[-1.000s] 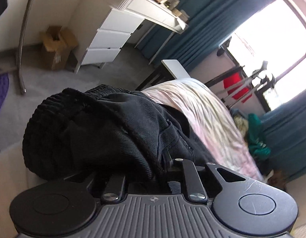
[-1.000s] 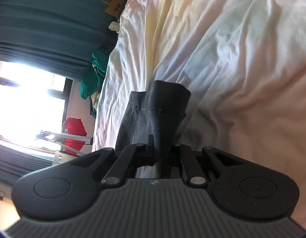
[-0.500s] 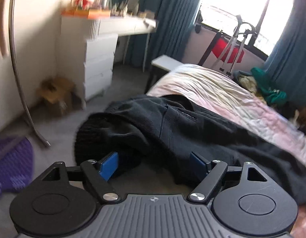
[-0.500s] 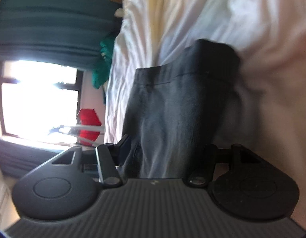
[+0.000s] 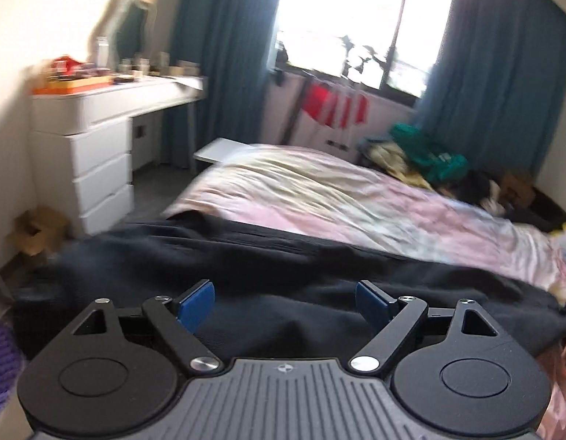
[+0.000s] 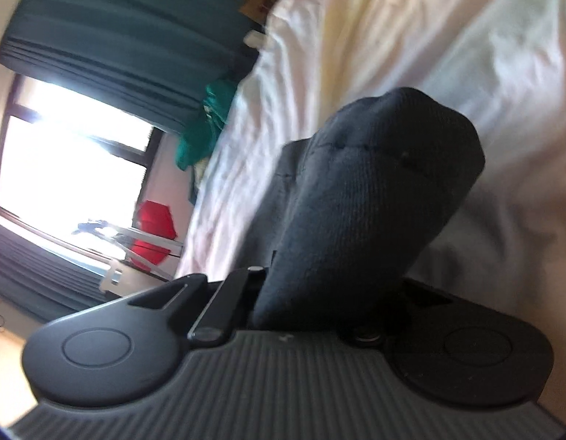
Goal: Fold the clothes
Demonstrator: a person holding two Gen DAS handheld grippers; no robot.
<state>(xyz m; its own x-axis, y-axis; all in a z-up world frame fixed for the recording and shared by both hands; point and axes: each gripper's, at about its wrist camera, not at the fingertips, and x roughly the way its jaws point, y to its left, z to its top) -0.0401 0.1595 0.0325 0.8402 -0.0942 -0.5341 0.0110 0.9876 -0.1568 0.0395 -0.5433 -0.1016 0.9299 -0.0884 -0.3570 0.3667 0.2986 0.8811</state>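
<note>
A black garment (image 5: 283, 256) lies stretched across the near edge of the bed (image 5: 319, 190). My left gripper (image 5: 285, 302) hovers over it. Its jaws are opening, the blue pads (image 5: 195, 306) stand wide apart, and neither presses on the cloth. In the right wrist view, one end of the black garment (image 6: 374, 190) bulges up over my right gripper (image 6: 312, 293), which is shut on it. The cloth hides that gripper's fingertips, and pale bedding (image 6: 429, 36) lies beyond.
A white dresser (image 5: 99, 154) and a cardboard box (image 5: 37, 231) stand left of the bed. A drying rack with red cloth (image 5: 334, 106) is under the window. A heap of green and other clothes (image 5: 426, 154) lies at the bed's far right.
My left gripper let go of the bunched black garment, opened, rolled level and swung right; the garment now lies spread out. My right gripper opened briefly, then shut again on the cloth's end.
</note>
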